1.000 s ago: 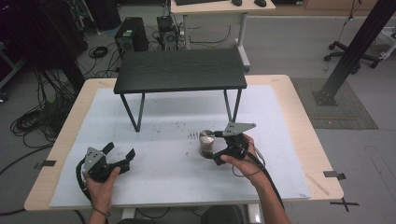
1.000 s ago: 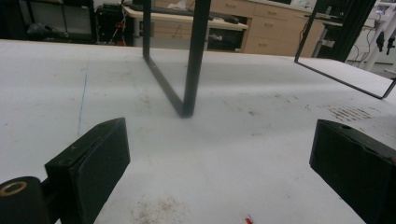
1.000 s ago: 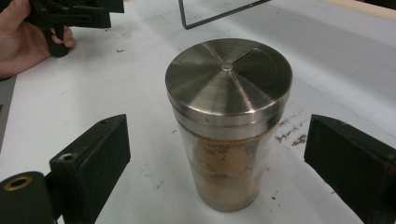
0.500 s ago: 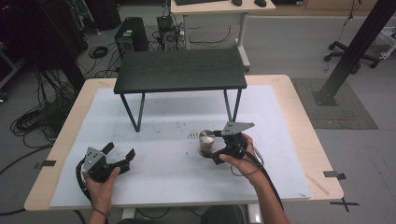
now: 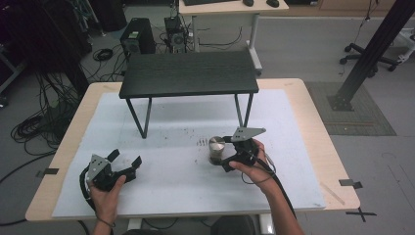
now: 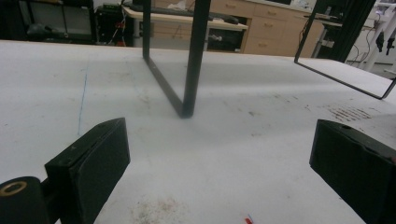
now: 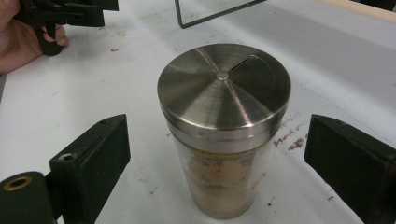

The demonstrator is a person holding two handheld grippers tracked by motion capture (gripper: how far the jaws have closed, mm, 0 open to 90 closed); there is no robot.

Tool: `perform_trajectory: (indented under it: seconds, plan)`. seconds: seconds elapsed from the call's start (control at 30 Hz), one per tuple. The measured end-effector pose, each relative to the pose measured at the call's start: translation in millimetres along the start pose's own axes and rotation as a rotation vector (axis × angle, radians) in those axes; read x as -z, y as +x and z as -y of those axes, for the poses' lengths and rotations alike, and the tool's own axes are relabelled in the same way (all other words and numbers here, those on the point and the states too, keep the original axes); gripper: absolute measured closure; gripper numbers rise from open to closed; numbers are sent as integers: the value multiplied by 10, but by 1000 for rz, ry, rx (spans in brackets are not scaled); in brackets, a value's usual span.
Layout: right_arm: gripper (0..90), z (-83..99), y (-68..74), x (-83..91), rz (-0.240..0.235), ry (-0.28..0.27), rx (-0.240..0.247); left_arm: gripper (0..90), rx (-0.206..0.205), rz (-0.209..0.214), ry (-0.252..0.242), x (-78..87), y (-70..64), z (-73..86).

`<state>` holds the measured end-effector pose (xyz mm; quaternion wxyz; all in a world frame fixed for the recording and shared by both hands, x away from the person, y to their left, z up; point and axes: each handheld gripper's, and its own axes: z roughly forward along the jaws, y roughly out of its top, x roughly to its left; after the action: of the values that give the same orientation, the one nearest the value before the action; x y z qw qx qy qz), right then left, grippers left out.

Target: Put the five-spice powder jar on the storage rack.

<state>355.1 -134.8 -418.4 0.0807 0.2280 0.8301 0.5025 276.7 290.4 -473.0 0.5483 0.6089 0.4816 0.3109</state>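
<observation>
Both wide-open fingers [image 7: 93, 158] of the right gripper [image 7: 219, 172] flank the spice shaker [image 7: 223, 130] untouched; closure is best made below its steel lid [image 7: 223, 88].

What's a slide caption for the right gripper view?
Right gripper open around an upright metal-lidded shaker jar of brown powder on the white table mat.

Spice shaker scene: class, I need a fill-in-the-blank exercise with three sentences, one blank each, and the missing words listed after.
1. The spice shaker stands upright between the open jaws of the ____ claw.
2. The shaker's lid is made of brushed ____.
3. The left claw is open and holds ____.
4. Behind both claws stands a small black ____ on thin legs.

Missing words: right; metal; nothing; table
</observation>
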Motion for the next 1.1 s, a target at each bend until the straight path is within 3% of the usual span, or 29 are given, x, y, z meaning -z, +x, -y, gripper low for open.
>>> perform_trajectory:
  seconds: [1.1]
  plan:
    - [72,2,-4,-8,7,8,6,53,1,0,0,-2,0,0]
